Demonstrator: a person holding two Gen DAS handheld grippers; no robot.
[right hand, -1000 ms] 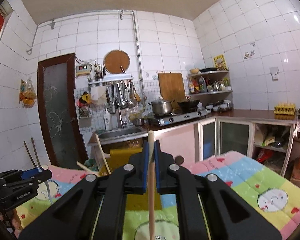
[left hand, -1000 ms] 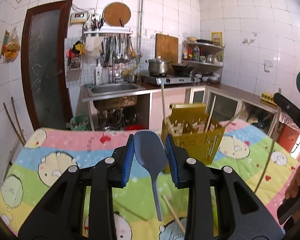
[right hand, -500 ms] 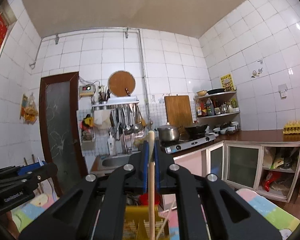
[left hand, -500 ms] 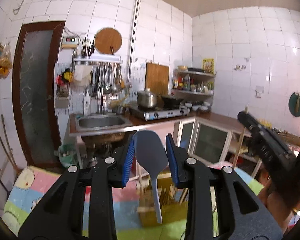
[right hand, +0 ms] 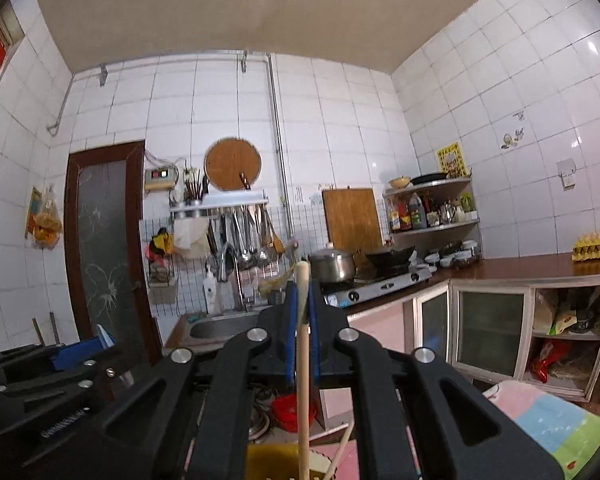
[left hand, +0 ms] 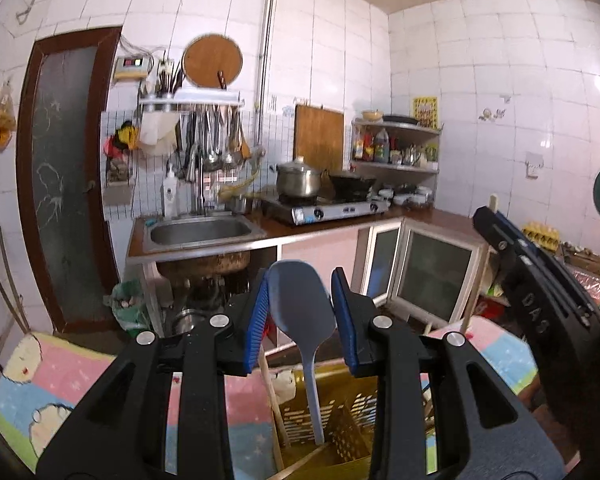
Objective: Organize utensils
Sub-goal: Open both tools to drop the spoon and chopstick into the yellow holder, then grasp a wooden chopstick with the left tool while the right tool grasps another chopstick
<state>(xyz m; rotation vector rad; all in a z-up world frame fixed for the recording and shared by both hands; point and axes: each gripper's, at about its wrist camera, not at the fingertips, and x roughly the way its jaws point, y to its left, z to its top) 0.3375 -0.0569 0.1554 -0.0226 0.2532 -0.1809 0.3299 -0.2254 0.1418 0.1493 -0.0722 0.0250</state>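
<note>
My left gripper point(left hand: 300, 316), black frame, ribbed blue pads, clamps smooth grey-blue plastic spatula point(left hand: 302, 312) by broad rounded blade edges; thin handle hangs down into perforated yellow plastic utensil basket point(left hand: 340, 424) on pastel cartoon-print cloth point(left hand: 52, 392). Light wooden sticks lean inside basket. My right gripper point(right hand: 302, 316) clenched on pale round wooden stick point(right hand: 303, 360), upright, lower end reaching basket rim. Open air ahead of both grippers; steel sink point(left hand: 200, 232), tiled wall well apart.
</note>
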